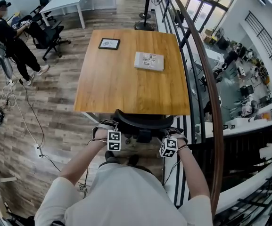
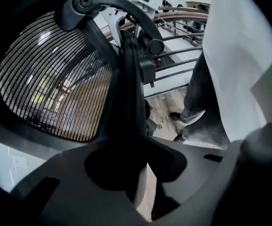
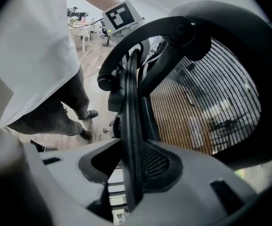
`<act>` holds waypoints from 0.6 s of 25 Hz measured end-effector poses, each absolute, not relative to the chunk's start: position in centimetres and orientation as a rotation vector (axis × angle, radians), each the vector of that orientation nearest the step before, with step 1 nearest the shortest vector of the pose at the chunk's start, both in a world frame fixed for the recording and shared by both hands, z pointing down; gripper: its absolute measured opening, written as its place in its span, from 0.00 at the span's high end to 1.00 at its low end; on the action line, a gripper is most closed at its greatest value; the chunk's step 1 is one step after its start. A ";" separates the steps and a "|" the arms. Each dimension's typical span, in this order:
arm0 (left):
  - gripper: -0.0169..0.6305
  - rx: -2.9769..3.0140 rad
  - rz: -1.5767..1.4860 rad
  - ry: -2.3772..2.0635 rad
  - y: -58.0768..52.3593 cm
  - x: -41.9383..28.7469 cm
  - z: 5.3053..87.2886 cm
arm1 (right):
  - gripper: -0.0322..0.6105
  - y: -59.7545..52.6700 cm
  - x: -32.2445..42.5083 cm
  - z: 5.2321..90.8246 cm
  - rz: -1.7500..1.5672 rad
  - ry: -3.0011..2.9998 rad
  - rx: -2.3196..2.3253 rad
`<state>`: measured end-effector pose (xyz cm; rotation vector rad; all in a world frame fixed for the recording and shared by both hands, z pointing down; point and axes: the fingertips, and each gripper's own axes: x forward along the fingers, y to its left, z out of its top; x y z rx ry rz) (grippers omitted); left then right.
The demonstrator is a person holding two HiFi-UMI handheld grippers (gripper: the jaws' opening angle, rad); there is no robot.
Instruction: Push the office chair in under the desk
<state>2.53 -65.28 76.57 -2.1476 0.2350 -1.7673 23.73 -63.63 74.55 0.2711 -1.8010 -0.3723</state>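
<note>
A black mesh office chair (image 1: 143,120) stands at the near edge of the wooden desk (image 1: 126,84), its backrest top just at the desk's edge and its seat hidden under the top. My left gripper (image 1: 108,127) holds the backrest's left side and my right gripper (image 1: 176,133) its right side. In the left gripper view the backrest's black rim (image 2: 132,79) runs straight between the jaws of the left gripper (image 2: 138,173), which is shut on it. In the right gripper view the right gripper (image 3: 133,173) is shut on the rim (image 3: 132,102) in the same way.
On the desk lie a framed picture (image 1: 109,43) and a flat white box (image 1: 149,60). A curved railing (image 1: 206,79) runs close along the desk's right side. Far left, a person (image 1: 11,41) stands by another chair (image 1: 51,34) and a white table (image 1: 70,1). Cables (image 1: 32,135) cross the floor.
</note>
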 end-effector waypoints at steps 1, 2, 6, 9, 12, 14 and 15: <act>0.81 -2.149 -1.760 0.230 -65.3 2.6 76.6 | 0.74 -63.6 23.8 74.6 -0.376 -1.793 0.277; 0.80 -2.151 -1.754 0.223 -65.2 2.6 76.6 | 0.74 -63.6 23.9 74.7 -0.380 -1.784 0.282; 0.77 -2.155 -1.735 0.188 -65.1 2.6 76.7 | 0.74 -63.4 23.9 75.0 -0.381 -1.755 0.290; 0.76 -2.150 -1.734 0.153 -65.0 2.4 76.7 | 0.73 -63.7 24.2 74.4 -0.373 -1.738 0.322; 0.76 -2.143 -1.729 0.125 -65.0 2.2 76.4 | 0.68 -63.8 24.5 73.5 -0.345 -1.736 0.356; 0.75 -2.141 -1.718 0.117 -65.0 2.2 76.2 | 0.68 -63.6 24.8 73.3 -0.328 -1.735 0.380; 0.75 -2.143 -1.711 0.116 -65.0 2.2 76.0 | 0.68 -63.5 25.0 73.2 -0.320 -1.735 0.394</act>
